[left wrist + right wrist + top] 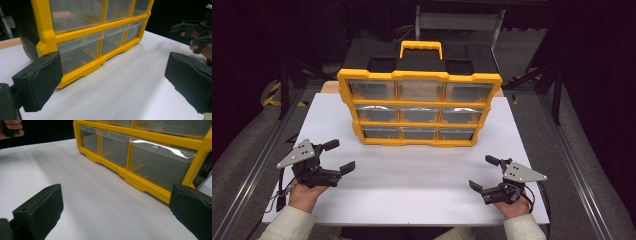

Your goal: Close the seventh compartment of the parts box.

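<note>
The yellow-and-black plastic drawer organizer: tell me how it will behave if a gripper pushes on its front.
The yellow-and-black plastic drawer organizer looks rigid, so it should move as one piece. It stands tall on a narrow base, so a high push may tip it backward. The white tabletop looks smooth, so a low push would probably slide it. Its clear drawers look empty, suggesting it is fairly light.

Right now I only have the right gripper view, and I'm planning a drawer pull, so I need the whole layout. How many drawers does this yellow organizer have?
Observer: The organizer has nine clear drawers, in three rows of three.
Operator: Is there anything on top?
Observer: A yellow handle, centred on the black top.
Operator: And the left gripper?
Observer: The left gripper is open, at the front left part of the table, apart from the organizer.
</note>
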`<state>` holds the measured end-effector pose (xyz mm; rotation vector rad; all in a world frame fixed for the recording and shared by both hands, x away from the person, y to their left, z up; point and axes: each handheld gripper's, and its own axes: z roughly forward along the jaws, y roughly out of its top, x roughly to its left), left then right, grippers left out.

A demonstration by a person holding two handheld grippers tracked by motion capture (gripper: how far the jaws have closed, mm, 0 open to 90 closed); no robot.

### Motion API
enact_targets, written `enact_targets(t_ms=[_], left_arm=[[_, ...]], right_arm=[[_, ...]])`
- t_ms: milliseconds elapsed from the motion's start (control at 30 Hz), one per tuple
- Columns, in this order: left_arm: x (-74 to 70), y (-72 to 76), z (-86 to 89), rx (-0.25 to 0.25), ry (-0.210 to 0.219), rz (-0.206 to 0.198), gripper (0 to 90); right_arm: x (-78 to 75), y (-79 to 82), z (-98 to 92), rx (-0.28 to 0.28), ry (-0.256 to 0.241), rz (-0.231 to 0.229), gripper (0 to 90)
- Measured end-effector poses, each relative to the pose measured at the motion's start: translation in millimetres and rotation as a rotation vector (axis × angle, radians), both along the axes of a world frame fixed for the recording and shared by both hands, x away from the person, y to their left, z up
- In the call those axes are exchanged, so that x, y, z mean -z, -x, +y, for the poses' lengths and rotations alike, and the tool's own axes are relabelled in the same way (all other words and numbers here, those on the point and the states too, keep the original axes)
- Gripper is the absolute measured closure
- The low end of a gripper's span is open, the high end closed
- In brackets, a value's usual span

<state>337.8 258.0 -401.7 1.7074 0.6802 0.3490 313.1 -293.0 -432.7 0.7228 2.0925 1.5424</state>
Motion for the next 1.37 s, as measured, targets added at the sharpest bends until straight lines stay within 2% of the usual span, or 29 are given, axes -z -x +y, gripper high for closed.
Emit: enact_targets(t_ms=[267, 500, 600, 667, 800, 1033, 1367], left_arm=[[12.7, 9.6, 17.0, -0.022, -0.011, -0.019, 2.4], [27.3, 13.5, 27.2, -0.035, 0.004, -0.007, 2.5], [34.0, 15.6, 28.5, -0.032, -0.023, -0.034, 2.4], [39.1, 16.5, 26.6, -0.018, -0.054, -0.031, 2.4], [47.7, 14.7, 24.3, -0.018, -0.062, -0.024, 2.4], [58.9, 10.5, 31.5, -0.044, 0.002, 0.016, 2.0], [62.8, 9.5, 32.3, -0.043, 0.004, 0.028, 1.9]], right_arm=[[0.7, -1.1, -1.6, -0.005, -0.006, 0.018, 0.1], [1.2, -0.9, -2.8, -0.006, -0.011, 0.009, 0.1], [2.5, -1.0, -4.5, -0.014, -0.007, -0.007, 0.1], [4.0, -1.3, -6.4, -0.017, -0.001, -0.023, 0.0], [5.9, -1.5, -9.7, -0.010, -0.010, -0.025, 0.1], [9.7, -3.4, -10.2, -0.011, -0.013, -0.010, 0.1], [10.5, -4.0, -10.0, -0.015, -0.021, -0.005, 0.1]])
